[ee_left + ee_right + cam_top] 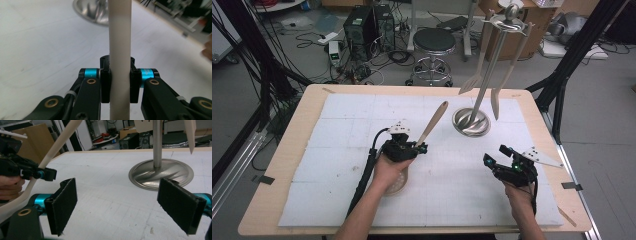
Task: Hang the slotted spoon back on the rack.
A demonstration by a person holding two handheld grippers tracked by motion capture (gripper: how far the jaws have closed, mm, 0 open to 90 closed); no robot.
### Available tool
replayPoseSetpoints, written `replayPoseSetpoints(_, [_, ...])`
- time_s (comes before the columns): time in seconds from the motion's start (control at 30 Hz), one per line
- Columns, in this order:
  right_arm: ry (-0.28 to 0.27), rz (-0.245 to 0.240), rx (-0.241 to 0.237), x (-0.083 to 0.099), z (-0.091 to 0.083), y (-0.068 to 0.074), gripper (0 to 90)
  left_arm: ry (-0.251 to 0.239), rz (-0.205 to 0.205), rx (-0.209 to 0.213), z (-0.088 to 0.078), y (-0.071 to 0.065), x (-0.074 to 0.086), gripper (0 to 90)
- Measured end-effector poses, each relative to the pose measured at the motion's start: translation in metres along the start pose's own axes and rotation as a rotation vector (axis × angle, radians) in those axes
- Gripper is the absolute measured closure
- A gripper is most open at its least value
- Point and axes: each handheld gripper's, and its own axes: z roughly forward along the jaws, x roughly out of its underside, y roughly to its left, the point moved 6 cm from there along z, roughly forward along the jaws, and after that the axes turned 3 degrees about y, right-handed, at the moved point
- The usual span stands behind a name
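Three cameras, one table point(337, 100)
High view overlooks everything; both gripper views look low and close toward the shared stand point(471, 121).

Spoon bowl hidden, handle cropped
Spoon point(432, 123) bowl lies hidden under the left hand point(388, 172); beyond the stand point(160, 170), its hanging utensils run off the top edge.

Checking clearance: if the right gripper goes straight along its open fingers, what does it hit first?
Probably the round brushed-metal base of the utensil stand, just ahead over bare white mat; the right gripper holds nothing. Depth is uncertain.
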Motion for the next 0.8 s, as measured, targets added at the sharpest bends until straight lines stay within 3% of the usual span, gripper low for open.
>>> replayPoseSetpoints(0.27, [-0.015,0.011,0.001,-0.002,-0.003,-0.003,15.8,-0.112,-0.014,0.108,0.003,-0.021,-0.043,77.8])
replayPoseSetpoints(0.37, [-0.021,0.017,0.003,-0.003,-0.005,-0.004,15.8,-0.135,-0.001,0.114,0.006,-0.028,-0.060,77.9])
replayPoseSetpoints(0.6, [-0.027,0.015,0.002,-0.003,-0.006,-0.007,15.8,-0.227,-0.006,0.176,0.010,-0.041,-0.092,77.8])
replayPoseSetpoints(0.8, [-0.030,0.021,0.001,-0.003,-0.007,-0.008,15.8,-0.267,0.038,0.186,0.013,-0.051,-0.116,77.8])
